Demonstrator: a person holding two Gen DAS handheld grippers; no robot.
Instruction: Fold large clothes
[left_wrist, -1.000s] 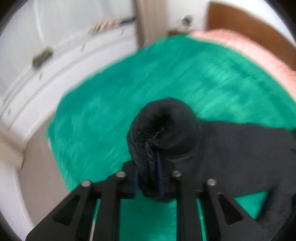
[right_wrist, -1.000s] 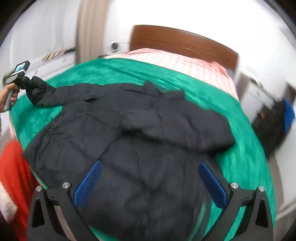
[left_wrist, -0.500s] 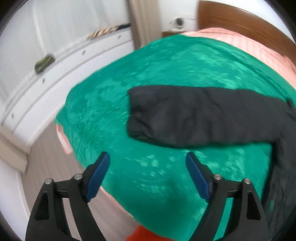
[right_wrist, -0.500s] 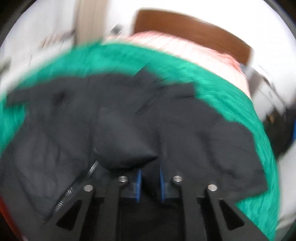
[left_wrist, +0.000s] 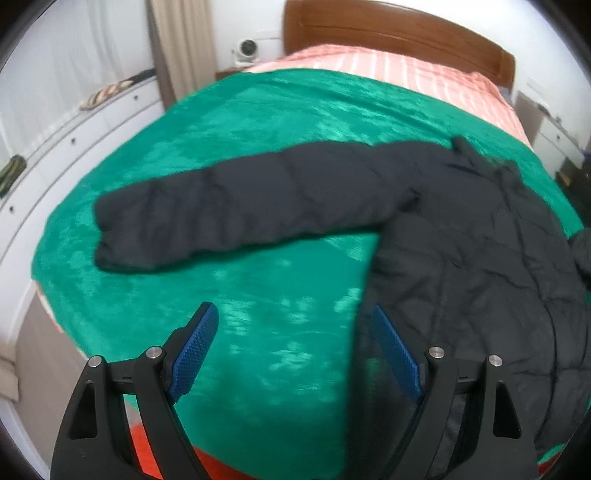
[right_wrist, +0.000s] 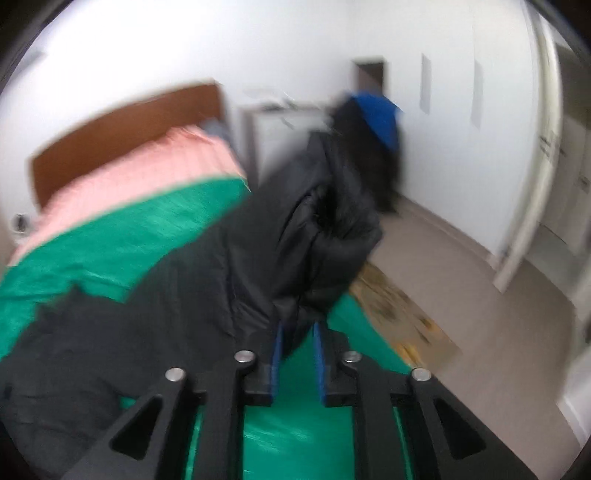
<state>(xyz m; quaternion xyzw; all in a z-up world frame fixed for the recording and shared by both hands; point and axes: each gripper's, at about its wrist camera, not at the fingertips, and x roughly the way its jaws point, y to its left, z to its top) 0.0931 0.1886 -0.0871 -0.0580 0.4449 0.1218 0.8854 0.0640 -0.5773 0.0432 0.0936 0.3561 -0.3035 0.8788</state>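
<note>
A black puffer jacket (left_wrist: 472, 258) lies on the green blanket (left_wrist: 258, 122) of the bed. Its left sleeve (left_wrist: 240, 210) stretches flat to the left. My left gripper (left_wrist: 291, 354) hovers open above the blanket in front of that sleeve, with nothing between its blue pads; its right finger overlaps the jacket's hem edge. In the right wrist view, my right gripper (right_wrist: 298, 356) is shut on the jacket's other sleeve (right_wrist: 325, 236), which rises bunched above the jaws, lifted off the blanket (right_wrist: 129, 229) near the bed's right side.
A wooden headboard (left_wrist: 399, 33) and pink striped sheet (left_wrist: 388, 74) lie beyond the blanket. White drawers (left_wrist: 74, 125) run along the left wall. To the right are bare floor (right_wrist: 480, 314), a patterned rug (right_wrist: 402, 317), a dark and blue garment pile (right_wrist: 369, 140) and a white door frame (right_wrist: 532, 184).
My left gripper let go of the sleeve cuff, opened and drew back toward the jacket's body. My right gripper closed on the other sleeve and swung it out to the right, rolling.
</note>
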